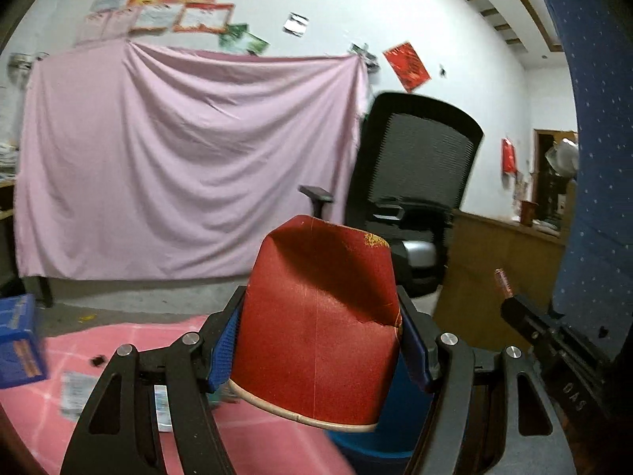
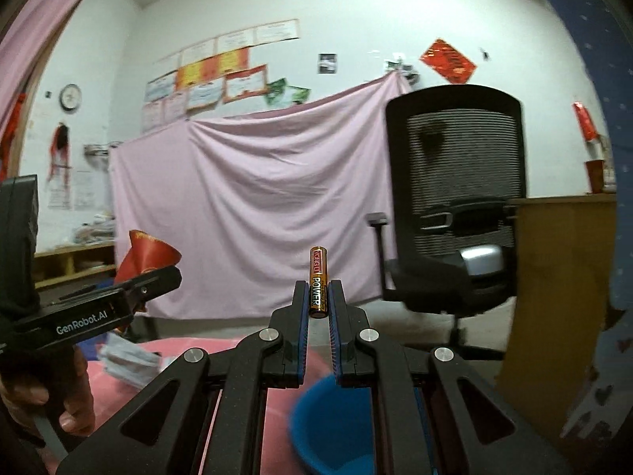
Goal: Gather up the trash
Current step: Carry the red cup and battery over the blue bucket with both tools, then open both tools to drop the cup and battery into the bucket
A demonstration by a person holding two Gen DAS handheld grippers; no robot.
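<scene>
Left gripper (image 1: 316, 340): jaws part open and pressed against both sides of a crushed red paper cup (image 1: 316, 324); blue pads bear on the cup's flanks.
Red paper cup: held mouth toward the camera, base pointing away; wall dented and creased near the upper right, pale rim showing at the bottom. In the right wrist view it shows as a red flared shape at the left gripper's tip.
Right gripper (image 2: 318, 297): jaws nearly closed, clamped on a small battery (image 2: 318, 283).
Battery: upright between the blue pads, top half standing clear above the fingertips; gold and black casing with a red band, lettering "POWER" readable.
Blue bin (image 2: 336, 423): round, open-topped, directly below the right gripper's fingers; in the left wrist view part of it shows below and behind the cup. Contents cannot be told.
Pink cloth surface (image 1: 277, 447): lies under both grippers; crumpled paper scraps (image 2: 126, 360) rest on it at left, blurred.
Blue carton (image 1: 18, 340): at the far left edge of the pink surface.
Person's hand (image 2: 59, 392): grips the handle of the left gripper.
Background: pink sheet (image 1: 178, 158) hung across the back wall; black mesh office chair (image 2: 455, 198) to its right; wooden counter (image 2: 554, 277) beside the chair, with a red cup (image 2: 594, 176) standing on it.
</scene>
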